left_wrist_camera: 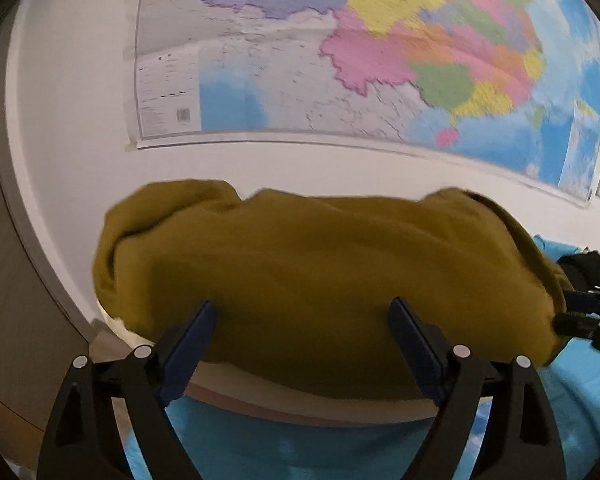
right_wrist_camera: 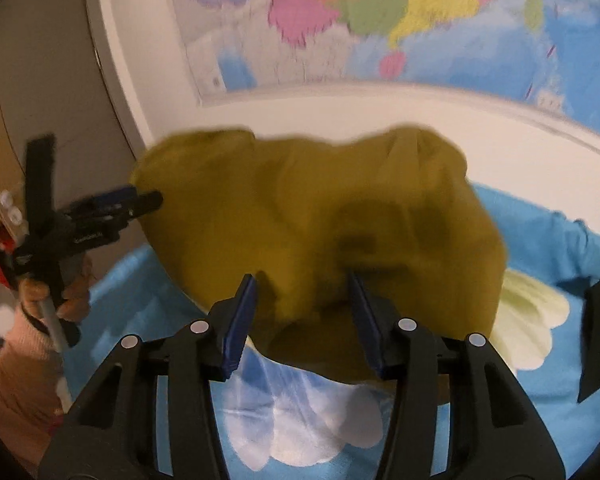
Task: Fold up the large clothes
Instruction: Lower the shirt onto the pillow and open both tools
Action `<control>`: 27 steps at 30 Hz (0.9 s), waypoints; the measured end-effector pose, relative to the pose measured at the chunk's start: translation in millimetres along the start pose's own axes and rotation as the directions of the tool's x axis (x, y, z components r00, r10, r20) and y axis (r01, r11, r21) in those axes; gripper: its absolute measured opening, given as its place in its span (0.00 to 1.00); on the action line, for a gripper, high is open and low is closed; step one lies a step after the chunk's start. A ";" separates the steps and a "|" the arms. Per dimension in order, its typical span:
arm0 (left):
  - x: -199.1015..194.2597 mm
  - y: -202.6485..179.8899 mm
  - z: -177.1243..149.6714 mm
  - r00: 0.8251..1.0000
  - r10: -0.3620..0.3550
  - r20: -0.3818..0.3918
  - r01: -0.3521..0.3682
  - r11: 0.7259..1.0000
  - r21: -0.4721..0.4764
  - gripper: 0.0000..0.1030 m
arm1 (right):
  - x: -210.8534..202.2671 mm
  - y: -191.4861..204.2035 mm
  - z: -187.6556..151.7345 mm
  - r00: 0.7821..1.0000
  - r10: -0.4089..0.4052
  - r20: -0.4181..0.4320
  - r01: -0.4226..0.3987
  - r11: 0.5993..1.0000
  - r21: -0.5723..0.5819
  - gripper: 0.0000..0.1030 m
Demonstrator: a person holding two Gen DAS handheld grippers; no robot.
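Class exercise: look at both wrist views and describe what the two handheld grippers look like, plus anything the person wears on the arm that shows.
Each gripper, left gripper and right gripper, has a black plastic linkage frame with round silver pivot pins and two flat dark-blue finger pads. Seen from the right wrist, the left one carries small white lettering, too blurred to read. The visible arm wears a peach knitted sleeve. No cables show.

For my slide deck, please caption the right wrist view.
Right gripper poised over a bunched mustard garment on blue bedding.
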State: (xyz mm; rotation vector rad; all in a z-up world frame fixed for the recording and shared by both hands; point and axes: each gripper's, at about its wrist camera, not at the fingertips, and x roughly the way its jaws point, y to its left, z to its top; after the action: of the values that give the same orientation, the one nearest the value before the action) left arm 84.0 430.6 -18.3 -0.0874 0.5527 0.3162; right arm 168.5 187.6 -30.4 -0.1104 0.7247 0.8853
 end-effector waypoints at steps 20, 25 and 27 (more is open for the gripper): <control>-50.7 -41.6 -39.8 0.996 0.086 0.008 -0.086 0.996 -0.040 0.93 | -31.6 22.1 -28.5 0.999 0.011 0.053 -0.010 1.000 -0.012 0.73; -57.7 -52.1 -52.0 0.997 0.074 0.000 -0.074 0.994 -0.077 0.93 | -39.1 27.0 -38.5 0.998 0.001 0.064 0.000 1.000 -0.024 0.79; -59.3 -56.7 -57.0 0.996 0.085 -0.007 -0.085 0.993 -0.085 0.93 | -40.9 27.2 -41.9 0.998 0.002 0.064 -0.001 1.000 -0.022 0.80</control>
State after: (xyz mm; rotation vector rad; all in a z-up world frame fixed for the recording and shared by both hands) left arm 25.8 351.3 -35.5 -0.1475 0.5475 0.4232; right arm 109.2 162.2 -31.5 -0.1011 0.6558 0.8947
